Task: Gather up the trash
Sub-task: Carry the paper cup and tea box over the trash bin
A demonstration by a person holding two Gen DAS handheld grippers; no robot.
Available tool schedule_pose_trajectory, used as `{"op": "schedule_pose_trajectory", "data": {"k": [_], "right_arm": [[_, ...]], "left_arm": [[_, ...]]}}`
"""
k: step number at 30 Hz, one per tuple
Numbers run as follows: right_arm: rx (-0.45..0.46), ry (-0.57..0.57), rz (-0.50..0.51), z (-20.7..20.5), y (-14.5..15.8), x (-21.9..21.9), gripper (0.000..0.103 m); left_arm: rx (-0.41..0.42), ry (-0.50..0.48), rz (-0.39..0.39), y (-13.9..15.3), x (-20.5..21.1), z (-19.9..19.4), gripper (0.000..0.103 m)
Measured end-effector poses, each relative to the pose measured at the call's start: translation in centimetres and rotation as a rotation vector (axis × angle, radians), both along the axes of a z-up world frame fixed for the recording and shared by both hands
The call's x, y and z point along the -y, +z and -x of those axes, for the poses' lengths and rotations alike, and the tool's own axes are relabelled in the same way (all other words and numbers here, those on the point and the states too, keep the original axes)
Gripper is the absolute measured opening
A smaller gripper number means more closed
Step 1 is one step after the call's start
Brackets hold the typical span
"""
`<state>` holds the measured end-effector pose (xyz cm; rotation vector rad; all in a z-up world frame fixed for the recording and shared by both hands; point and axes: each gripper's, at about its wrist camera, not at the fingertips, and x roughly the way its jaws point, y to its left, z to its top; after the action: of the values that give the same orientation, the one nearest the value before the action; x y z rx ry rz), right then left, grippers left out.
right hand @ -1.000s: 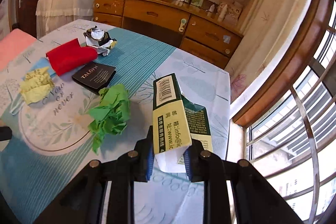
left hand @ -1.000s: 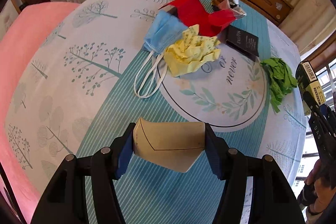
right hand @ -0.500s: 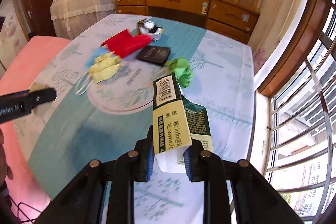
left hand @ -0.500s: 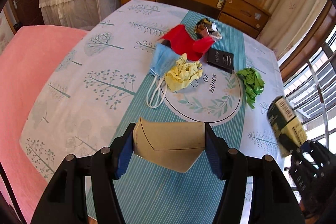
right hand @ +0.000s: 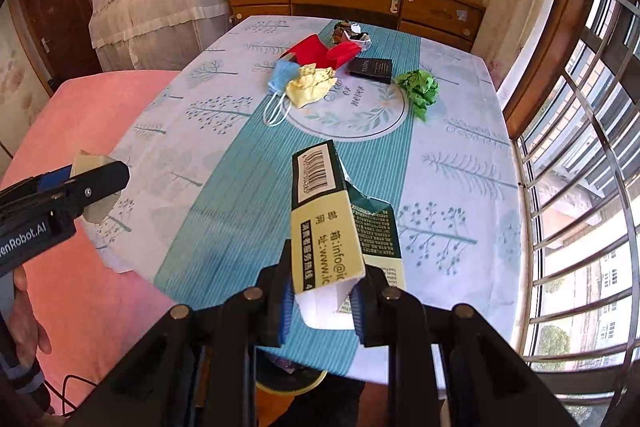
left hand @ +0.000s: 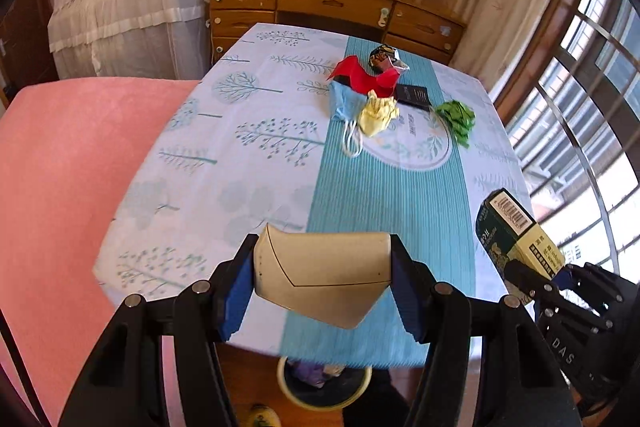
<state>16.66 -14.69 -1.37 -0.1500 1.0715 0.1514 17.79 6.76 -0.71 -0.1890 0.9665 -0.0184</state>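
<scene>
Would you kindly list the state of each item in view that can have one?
left gripper: shut on beige cardboard piece
right gripper: shut on green-and-yellow carton, torn open
blue face mask: lying crumpled on the table
yellow paper: crumpled
green paper: crumpled
black booklet: closed, flat
yellow-rimmed bin: under the table edge, holding trash

The right tongs (right hand: 322, 301) clamp a green-and-yellow carton (right hand: 332, 223) above the near edge of the counter (right hand: 460, 163). The left tongs (right hand: 86, 183), at the left edge, grip a beige paper piece (right hand: 90, 163). A yellow bin (right hand: 288, 383) sits below.
</scene>
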Motion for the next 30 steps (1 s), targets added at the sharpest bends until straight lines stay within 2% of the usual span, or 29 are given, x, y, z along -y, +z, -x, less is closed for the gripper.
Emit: {"op": "schedule_pose_trajectory", "data": {"k": [5,9,17,24,30], "right_arm": [[-0.022,0.001,0.014,5.1,-0.3,-4.2,0.023],[-0.068,0.025,0.044,7.9,-1.1,-6.6,0.023],[-0.188,0.058,0.105,11.2,-3.5,-8.5,0.023],[-0.294,0.084,0.128,12.6,-7.5,-9.3,0.023],[-0.376,0.059,0.103,13.5,-12.7,-8.5,0.024]], "left_arm": [[0.030,-0.063,-0.028,-0.3,-2.8,5.5,0.060],[0.004,-0.075,-0.015,-1.5,-4.3,8.5,0.060],[-0.047,-0.075,0.031,-4.0,-5.2,11.7,0.060],[-0.095,-0.066,0.035,-7.3,-4.5,13.1,0.060],[-0.168,-0.043,0.034,-12.0,-3.6,13.4,0.060]]}}
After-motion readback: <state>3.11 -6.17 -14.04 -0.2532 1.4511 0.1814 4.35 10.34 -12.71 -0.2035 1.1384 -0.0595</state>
